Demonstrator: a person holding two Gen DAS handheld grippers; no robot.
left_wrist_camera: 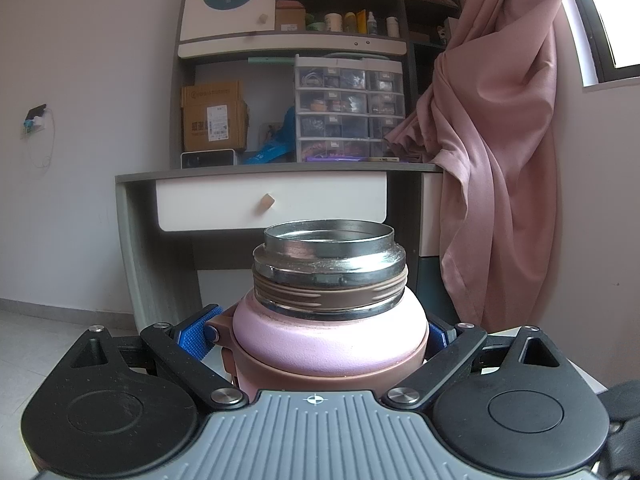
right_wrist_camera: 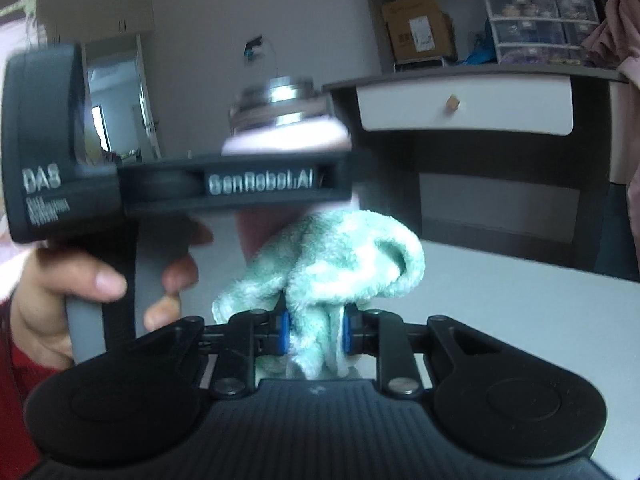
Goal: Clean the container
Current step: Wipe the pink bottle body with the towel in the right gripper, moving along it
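Note:
A pink flask (left_wrist_camera: 328,340) with a brown collar and an open steel mouth (left_wrist_camera: 329,240) stands upright between my left gripper's blue pads (left_wrist_camera: 196,334). My left gripper (left_wrist_camera: 320,336) is shut on its body. In the right wrist view the flask (right_wrist_camera: 284,120) shows blurred above the side of the left gripper body (right_wrist_camera: 236,184), held by a hand (right_wrist_camera: 80,284). My right gripper (right_wrist_camera: 314,332) is shut on a bunched pale green cloth (right_wrist_camera: 340,256), which sits just below and in front of the flask.
A white table top (right_wrist_camera: 500,304) lies under the right gripper. Behind stand a desk with a white drawer (left_wrist_camera: 272,204), shelves, a cardboard box (left_wrist_camera: 214,118), clear drawer units (left_wrist_camera: 348,108) and a pink curtain (left_wrist_camera: 500,140).

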